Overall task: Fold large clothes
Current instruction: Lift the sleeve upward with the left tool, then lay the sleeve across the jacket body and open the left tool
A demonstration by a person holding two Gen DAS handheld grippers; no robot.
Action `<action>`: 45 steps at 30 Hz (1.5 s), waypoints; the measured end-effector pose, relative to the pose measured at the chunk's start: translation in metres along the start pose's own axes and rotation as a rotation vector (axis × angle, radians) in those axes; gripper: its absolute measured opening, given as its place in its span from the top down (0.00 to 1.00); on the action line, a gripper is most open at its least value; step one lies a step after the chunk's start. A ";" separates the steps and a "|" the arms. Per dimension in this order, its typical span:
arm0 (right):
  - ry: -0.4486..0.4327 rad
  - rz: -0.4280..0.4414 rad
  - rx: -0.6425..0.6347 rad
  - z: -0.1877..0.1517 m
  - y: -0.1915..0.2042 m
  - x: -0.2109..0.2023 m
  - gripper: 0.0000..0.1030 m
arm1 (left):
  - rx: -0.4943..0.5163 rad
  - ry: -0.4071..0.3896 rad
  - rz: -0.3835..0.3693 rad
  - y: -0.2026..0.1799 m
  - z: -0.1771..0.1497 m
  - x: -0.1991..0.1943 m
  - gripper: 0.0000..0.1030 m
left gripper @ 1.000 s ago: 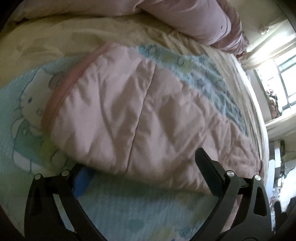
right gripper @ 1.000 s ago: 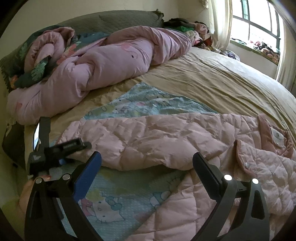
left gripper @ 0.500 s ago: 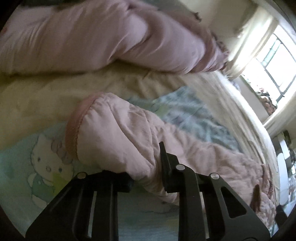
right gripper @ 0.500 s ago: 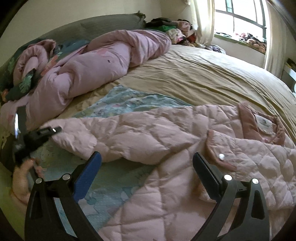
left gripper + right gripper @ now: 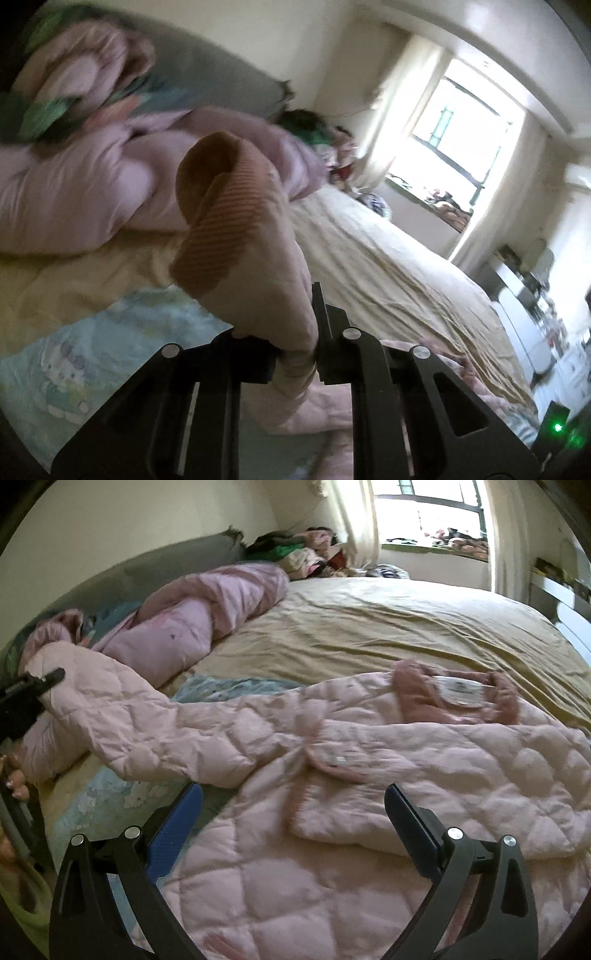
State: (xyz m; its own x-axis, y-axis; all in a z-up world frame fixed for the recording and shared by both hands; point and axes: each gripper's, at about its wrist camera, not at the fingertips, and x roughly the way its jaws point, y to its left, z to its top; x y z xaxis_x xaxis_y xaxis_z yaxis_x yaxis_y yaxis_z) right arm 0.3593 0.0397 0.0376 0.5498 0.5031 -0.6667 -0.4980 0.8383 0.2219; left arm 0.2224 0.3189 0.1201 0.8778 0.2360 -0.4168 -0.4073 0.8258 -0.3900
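A pink quilted jacket [image 5: 406, 768] lies spread on the bed, collar and label at the far side. My left gripper [image 5: 295, 354] is shut on the jacket's sleeve [image 5: 251, 266] near its ribbed cuff [image 5: 221, 221] and holds it up off the bed. In the right wrist view the lifted sleeve [image 5: 122, 716] stretches to the left, where the left gripper [image 5: 33, 686] pinches its end. My right gripper [image 5: 293, 823] is open and empty, low over the jacket's front.
A rolled pink duvet [image 5: 207, 620] lies along the headboard side. A beige sheet [image 5: 388, 627] covers the bed, with a pale blue cartoon-print blanket [image 5: 74, 365] under the jacket. Clothes are piled by the window [image 5: 306, 550].
My left gripper shut on the sleeve end and lifted it up off the bed, tilting upward. My right gripper moved forward over the jacket body and stayed open.
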 end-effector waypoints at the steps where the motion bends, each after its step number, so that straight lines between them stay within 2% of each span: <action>1: -0.008 0.000 0.013 -0.001 -0.008 -0.007 0.05 | 0.023 -0.009 -0.010 -0.015 0.004 -0.004 0.92; 10: -0.088 -0.018 0.133 -0.015 -0.087 -0.068 0.05 | 0.192 -0.068 -0.067 -0.119 0.016 -0.029 0.93; 19: -0.119 -0.043 0.210 -0.039 -0.147 -0.110 0.05 | 0.309 -0.061 -0.167 -0.200 -0.014 -0.036 0.93; 32: -0.152 -0.097 0.340 -0.087 -0.216 -0.154 0.05 | 0.389 0.020 -0.303 -0.254 -0.064 -0.026 0.94; 38: -0.168 -0.131 0.380 -0.106 -0.234 -0.174 0.05 | 0.441 0.065 -0.355 -0.276 -0.090 -0.021 0.94; 41: -0.178 -0.143 0.398 -0.112 -0.242 -0.182 0.05 | 0.454 0.113 -0.412 -0.281 -0.106 -0.015 0.94; 45: -0.197 -0.157 0.420 -0.116 -0.249 -0.191 0.05 | 0.483 0.156 -0.445 -0.284 -0.125 -0.010 0.94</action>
State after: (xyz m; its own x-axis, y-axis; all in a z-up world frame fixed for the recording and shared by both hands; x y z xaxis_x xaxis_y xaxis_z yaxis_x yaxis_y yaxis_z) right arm 0.3002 -0.2897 0.0271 0.7333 0.3604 -0.5765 -0.1082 0.8990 0.4243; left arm 0.2976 0.0175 0.1327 0.8746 -0.2262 -0.4289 0.1748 0.9721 -0.1561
